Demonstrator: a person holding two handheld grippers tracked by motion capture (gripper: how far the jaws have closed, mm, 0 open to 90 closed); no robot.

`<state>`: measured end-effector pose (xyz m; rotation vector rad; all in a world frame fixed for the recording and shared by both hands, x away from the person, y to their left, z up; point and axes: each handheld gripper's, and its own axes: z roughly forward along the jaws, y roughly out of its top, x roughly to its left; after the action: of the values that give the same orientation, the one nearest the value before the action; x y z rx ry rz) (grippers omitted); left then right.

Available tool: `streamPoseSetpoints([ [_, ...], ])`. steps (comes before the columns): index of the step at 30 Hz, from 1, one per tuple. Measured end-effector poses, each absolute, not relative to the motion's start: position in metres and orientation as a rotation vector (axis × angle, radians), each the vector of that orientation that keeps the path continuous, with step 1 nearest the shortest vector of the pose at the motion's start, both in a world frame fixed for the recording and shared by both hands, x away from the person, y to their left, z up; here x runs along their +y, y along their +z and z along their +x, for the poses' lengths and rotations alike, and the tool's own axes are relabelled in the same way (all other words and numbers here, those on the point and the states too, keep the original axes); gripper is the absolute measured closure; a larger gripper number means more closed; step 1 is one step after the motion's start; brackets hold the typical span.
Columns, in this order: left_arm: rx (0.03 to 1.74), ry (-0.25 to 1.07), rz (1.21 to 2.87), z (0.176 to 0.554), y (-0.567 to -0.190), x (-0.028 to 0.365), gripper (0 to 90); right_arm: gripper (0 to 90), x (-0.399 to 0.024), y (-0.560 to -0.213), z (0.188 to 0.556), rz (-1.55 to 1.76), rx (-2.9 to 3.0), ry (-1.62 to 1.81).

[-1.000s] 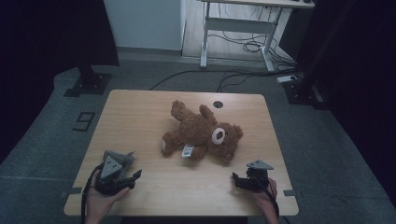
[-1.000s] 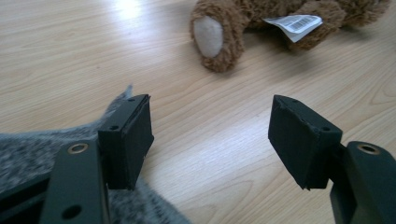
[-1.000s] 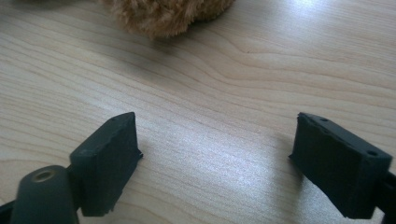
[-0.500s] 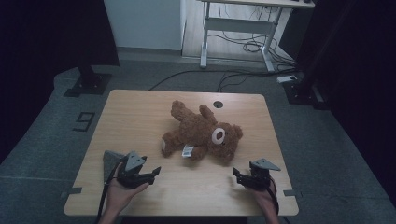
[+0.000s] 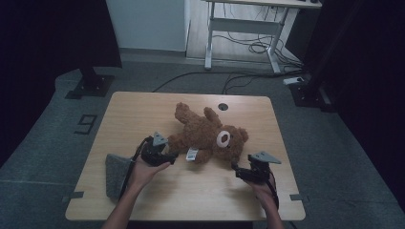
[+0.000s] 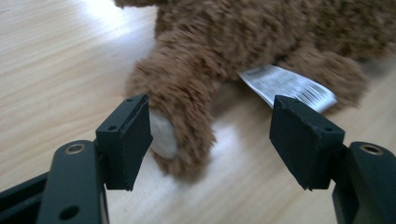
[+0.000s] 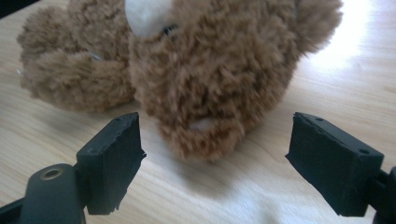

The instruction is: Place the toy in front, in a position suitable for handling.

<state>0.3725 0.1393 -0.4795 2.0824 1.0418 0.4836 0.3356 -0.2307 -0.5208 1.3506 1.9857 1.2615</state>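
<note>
Fluffy brown teddy bear (image 5: 207, 133) lies mid-surface on the pale wooden surface (image 5: 143, 109). Left tongs (image 6: 210, 135) gape wide around its paw, one pad brushing fur. Right tongs (image 7: 212, 158) released, wide, just short of its head.

A fluffy brown teddy bear (image 5: 206, 134) with a white tag lies sprawled mid-table.

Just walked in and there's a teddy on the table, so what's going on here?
A person is closing in on a brown teddy bear lying on the wooden table with a gripper in each hand. The left gripper is open with the bear's foot between its jaws, one pad right against it, not clamped. The right gripper is open too, aimed at the bear's head. A grey cloth lies beside the left forearm.
</note>
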Motion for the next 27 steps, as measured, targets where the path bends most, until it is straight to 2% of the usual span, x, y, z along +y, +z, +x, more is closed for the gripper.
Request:
streamPoseSetpoints([
  [16,1.103,0.501,2.147,0.421,-0.498,0.131,29.6,15.3,-0.211,-0.526,0.362,1.387,2.014,1.250],
  [27,1.118,0.430,2.160,0.440,-0.516,0.121,30.8,16.0,-0.204,-0.538,0.378,1.427,2.031,1.206],
])
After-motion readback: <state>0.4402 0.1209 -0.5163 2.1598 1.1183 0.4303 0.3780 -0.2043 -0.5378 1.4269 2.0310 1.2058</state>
